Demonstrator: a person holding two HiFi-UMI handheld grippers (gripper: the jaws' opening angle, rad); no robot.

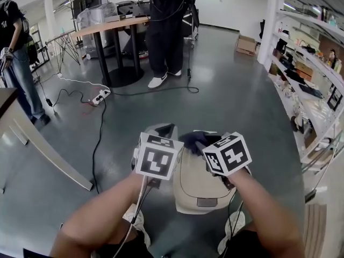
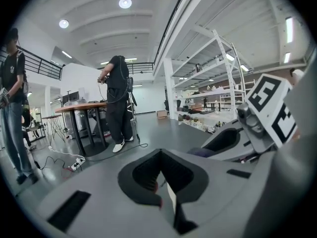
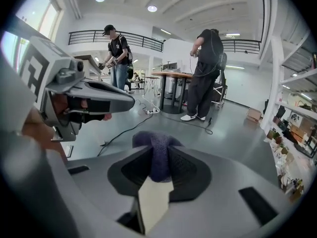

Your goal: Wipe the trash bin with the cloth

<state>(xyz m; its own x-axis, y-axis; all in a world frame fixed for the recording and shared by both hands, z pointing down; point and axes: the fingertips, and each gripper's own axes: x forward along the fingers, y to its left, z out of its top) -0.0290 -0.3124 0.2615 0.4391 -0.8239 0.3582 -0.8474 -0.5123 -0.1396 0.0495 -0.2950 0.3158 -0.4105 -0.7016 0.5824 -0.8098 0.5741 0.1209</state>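
Left gripper: jaws closed together, nothing between them; held at the bin's left edge.
Trash bin: beige, on the floor, lid up, long axis running away from the person.
Cloth: dark purple, bunched, pinched in the right gripper above the bin's far end.

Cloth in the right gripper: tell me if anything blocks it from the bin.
Nothing visible does. The dark purple cloth, clamped in the right gripper, hangs over the beige plastic trash bin; the left gripper sits beside it.
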